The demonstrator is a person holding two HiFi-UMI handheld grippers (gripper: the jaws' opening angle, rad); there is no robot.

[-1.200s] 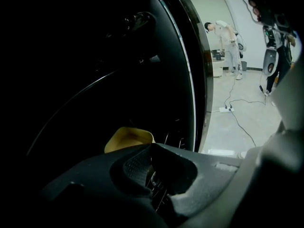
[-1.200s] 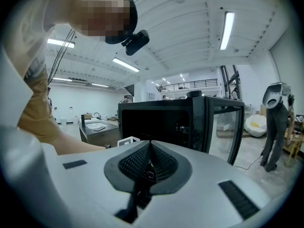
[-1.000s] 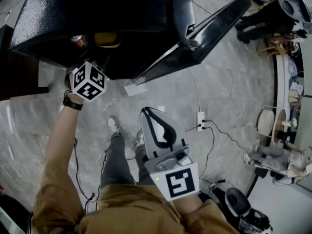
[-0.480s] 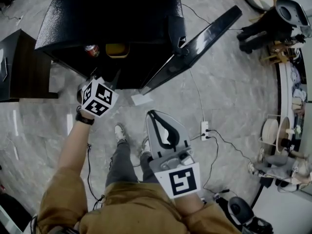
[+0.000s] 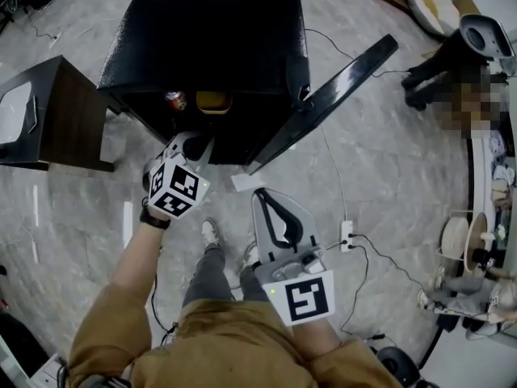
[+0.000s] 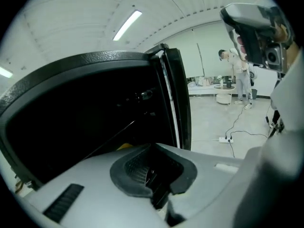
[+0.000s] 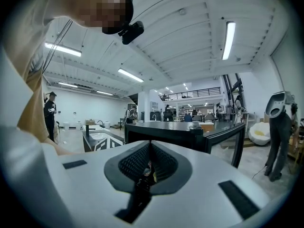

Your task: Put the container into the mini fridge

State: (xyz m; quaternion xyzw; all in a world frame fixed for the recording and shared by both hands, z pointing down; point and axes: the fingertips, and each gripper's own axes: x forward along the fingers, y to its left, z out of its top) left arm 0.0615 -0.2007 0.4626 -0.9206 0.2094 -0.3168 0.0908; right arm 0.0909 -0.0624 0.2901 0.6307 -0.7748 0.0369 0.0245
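Marble floor [image 5: 388, 160] under open mini fridge [image 5: 210, 31]

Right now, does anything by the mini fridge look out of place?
Nothing looks spilled or damaged. The mini fridge door stands open, with a yellow container and a can inside. One flat white scrap lies on the floor below the door.

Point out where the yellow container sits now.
Head view: the yellow container sits inside the open mini fridge, right of a red can, just beyond the left hand-held gripper.
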